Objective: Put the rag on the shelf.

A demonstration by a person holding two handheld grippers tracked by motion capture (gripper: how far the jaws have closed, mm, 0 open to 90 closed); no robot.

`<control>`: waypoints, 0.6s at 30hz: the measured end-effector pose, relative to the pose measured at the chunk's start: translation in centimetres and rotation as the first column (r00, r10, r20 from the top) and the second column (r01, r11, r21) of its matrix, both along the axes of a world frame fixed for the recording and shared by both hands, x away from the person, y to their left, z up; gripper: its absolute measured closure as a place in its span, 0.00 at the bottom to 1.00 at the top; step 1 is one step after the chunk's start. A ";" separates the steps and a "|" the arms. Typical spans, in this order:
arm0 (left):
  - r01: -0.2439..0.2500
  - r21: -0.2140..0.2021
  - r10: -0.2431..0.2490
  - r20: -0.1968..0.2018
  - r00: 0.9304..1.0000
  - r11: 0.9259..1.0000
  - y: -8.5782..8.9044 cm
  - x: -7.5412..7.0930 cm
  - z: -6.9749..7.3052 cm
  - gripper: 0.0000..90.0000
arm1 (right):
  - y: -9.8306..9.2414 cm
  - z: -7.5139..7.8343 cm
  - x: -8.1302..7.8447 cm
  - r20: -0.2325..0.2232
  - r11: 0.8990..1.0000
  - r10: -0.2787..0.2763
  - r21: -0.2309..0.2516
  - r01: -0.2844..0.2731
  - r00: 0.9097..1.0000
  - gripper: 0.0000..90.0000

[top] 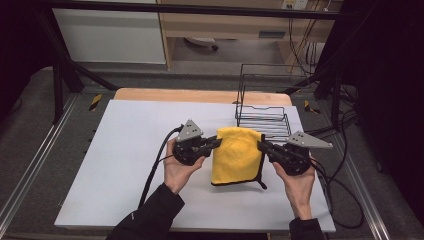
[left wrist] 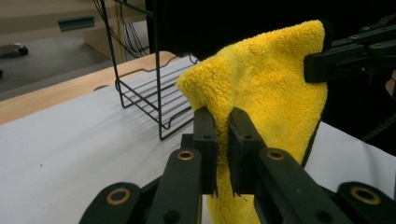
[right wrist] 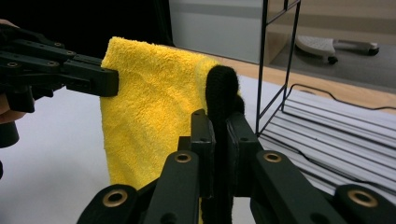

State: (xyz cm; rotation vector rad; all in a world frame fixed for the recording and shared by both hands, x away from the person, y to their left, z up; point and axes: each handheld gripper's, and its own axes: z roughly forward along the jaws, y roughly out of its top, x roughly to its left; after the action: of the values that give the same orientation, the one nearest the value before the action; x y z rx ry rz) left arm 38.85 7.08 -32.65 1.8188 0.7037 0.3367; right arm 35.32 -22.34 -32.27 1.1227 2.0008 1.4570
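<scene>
- Left gripper (top: 216, 143): jaws pinched tight on the upper left corner of the yellow cloth (top: 236, 155). In the left gripper view the fleece bunches up between the two black jaws of this gripper (left wrist: 223, 122).
- Right gripper (top: 261, 146): jaws clamped on the cloth's upper right corner, on its black edging. In the right gripper view the black trim stands up between the jaws of this gripper (right wrist: 219, 125).
- Cloth (left wrist: 266, 93) held stretched between the two grippers, top edge lifted, the rest hanging down; its lower end seems to meet the worktop (top: 125, 150) in the high view.
- A black loop or tag sticks out at the cloth's lower right corner.
- Left hand (top: 177, 167) and right hand (top: 297, 182) wrap the gripper bodies; dark sleeves come in from the bottom edge.
- Black wire rack (top: 262, 107) stands just behind the cloth, at the far right of the worktop, close to the right gripper's side. Rack (right wrist: 299, 112) sits right of the jaws in the right gripper view.
- Cables trail from both grippers across the worktop and over its right edge.
- Beyond: wooden table edge, grey floor, black frame legs.
</scene>
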 end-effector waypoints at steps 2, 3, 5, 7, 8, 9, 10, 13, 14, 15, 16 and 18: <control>-0.003 -0.006 0.003 0.011 1.000 1.000 -0.1 0.1 0.3 0.92 | -0.1 0.5 0.0 0.025 1.000 -0.005 0.000 0.005 1.000 0.93; -0.005 -0.012 0.005 0.017 1.000 1.000 -0.1 0.1 0.5 0.92 | -0.1 0.7 0.0 0.031 1.000 -0.008 0.001 0.008 0.999 0.93; -0.008 -0.017 0.009 0.027 1.000 1.000 -0.2 0.2 0.8 0.92 | -0.1 1.0 -0.1 0.048 1.000 -0.014 0.005 0.014 0.999 0.93; -0.008 -0.021 0.009 0.040 0.999 1.000 -0.3 0.3 1.0 0.92 | -0.2 1.3 -0.1 0.064 1.000 -0.022 0.008 0.022 0.998 0.93; -0.007 -0.024 0.008 0.047 0.999 1.000 -0.4 0.3 1.2 0.92 | -0.2 1.4 -0.1 0.071 1.000 -0.026 0.007 0.025 0.997 0.93; -0.010 -0.025 0.011 0.057 0.998 1.000 -0.4 0.3 1.4 0.92 | -0.2 1.6 -0.1 0.079 1.000 -0.030 0.009 0.029 0.996 0.93; -0.012 -0.028 0.014 0.063 0.998 1.000 -0.4 0.4 1.5 0.92 | -0.2 1.7 -0.1 0.089 0.999 -0.031 0.012 0.030 0.996 0.93; -0.019 -0.042 0.022 0.082 0.996 0.999 -0.6 0.5 2.0 0.92 | -0.3 2.1 -0.2 0.112 0.999 -0.036 0.017 0.034 0.993 0.93; -0.020 -0.046 0.024 0.088 0.996 0.999 -0.6 0.5 2.1 0.92 | -0.3 2.2 -0.2 0.119 0.999 -0.039 0.019 0.037 0.992 0.93; -0.021 -0.051 0.026 0.093 0.995 0.998 -0.6 0.5 2.2 0.92 | -0.3 2.2 -0.2 0.119 0.999 -0.039 0.019 0.037 0.992 0.93; -0.022 -0.054 0.027 0.100 0.995 0.998 -0.7 0.5 2.3 0.92 | -0.3 2.5 -0.2 0.131 0.999 -0.044 0.020 0.042 0.990 0.93; -0.024 -0.065 0.031 0.109 0.994 0.998 -0.7 0.6 2.6 0.92 | -0.3 2.7 -0.2 0.137 0.999 -0.046 0.021 0.044 0.989 0.93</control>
State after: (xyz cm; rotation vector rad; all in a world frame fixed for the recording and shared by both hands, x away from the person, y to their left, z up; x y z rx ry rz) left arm 39.48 6.35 -30.05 1.7186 0.6556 0.4247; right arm 35.09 -22.64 -29.57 1.0383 1.8603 1.4905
